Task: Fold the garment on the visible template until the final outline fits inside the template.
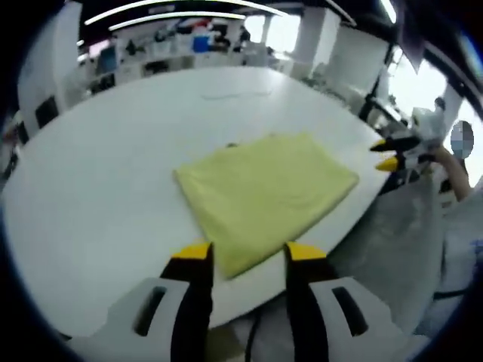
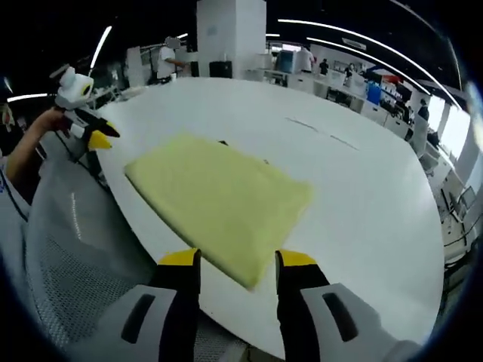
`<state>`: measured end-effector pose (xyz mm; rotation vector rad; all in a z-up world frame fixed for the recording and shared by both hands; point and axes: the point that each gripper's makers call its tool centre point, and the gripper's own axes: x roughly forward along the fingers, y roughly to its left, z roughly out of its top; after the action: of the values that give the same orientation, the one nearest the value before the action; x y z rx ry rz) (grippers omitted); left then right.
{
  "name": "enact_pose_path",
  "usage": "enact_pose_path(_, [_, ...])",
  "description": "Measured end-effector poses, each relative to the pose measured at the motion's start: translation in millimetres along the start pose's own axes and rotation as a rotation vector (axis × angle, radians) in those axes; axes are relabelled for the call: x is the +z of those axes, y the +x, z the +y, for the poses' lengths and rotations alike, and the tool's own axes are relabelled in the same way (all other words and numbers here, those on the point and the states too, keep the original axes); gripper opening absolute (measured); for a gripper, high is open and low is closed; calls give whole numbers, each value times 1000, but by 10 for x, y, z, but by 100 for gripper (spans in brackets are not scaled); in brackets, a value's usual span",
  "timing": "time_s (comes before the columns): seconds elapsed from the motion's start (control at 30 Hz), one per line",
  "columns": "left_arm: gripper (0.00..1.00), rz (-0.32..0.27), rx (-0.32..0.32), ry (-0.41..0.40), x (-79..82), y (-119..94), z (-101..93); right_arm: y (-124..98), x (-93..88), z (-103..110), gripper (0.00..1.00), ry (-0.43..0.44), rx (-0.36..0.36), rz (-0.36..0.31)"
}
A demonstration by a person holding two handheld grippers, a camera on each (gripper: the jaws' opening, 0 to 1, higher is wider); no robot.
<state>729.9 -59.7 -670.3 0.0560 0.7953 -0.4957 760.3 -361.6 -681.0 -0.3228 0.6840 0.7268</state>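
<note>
Left gripper view has the yellow garment [image 1: 266, 197] folded into a flat rectangle at the centre of the frame, lying on the white counter [image 1: 113, 173] with one corner reaching the counter's near edge. The left gripper [image 1: 250, 253] rises from the bottom of the frame with its yellow-tipped fingers [image 1: 194, 252] spread apart and nothing between them, just short of the garment's near corner. At the right edge of this frame the right gripper [image 1: 392, 153] is clear of the cloth, off the counter's edge.

In the right gripper view the garment [image 2: 219, 200] sits in the middle of the frame. The right gripper [image 2: 239, 260] has its fingers [image 2: 296, 259] released, empty, at the garment's near corner. The left gripper [image 2: 96, 134] shows at the upper left, beside the counter [image 2: 362, 196] edge, held by a hand [image 2: 51, 119].
</note>
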Motion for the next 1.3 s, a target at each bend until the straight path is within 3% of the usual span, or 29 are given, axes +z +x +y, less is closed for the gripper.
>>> enact_pose_path(0.3, [46,-35,-33,20,89,-189,-140,-179,149,131,52,-26,28,-22])
enact_pose_path(0.43, [56,-76,-88,19,130,-279,-268,-257,149,178,60,-33,45,-19])
enact_pose_path(0.77, [67,-68,-77,24,76,-433,-242,-454,139,232,76,-73,68,-6])
enact_pose_path(0.93, [81,-103,-91,86,104,-505,-278,-507,123,222,85,-90,59,-1])
enact_pose_path(1.1, [94,-75,-93,97,44,-532,-324,-536,116,254,95,-99,61,6])
enact_pose_path(1.3, [100,-64,-149,113,33,-591,-453,-559,93,317,100,-116,83,28])
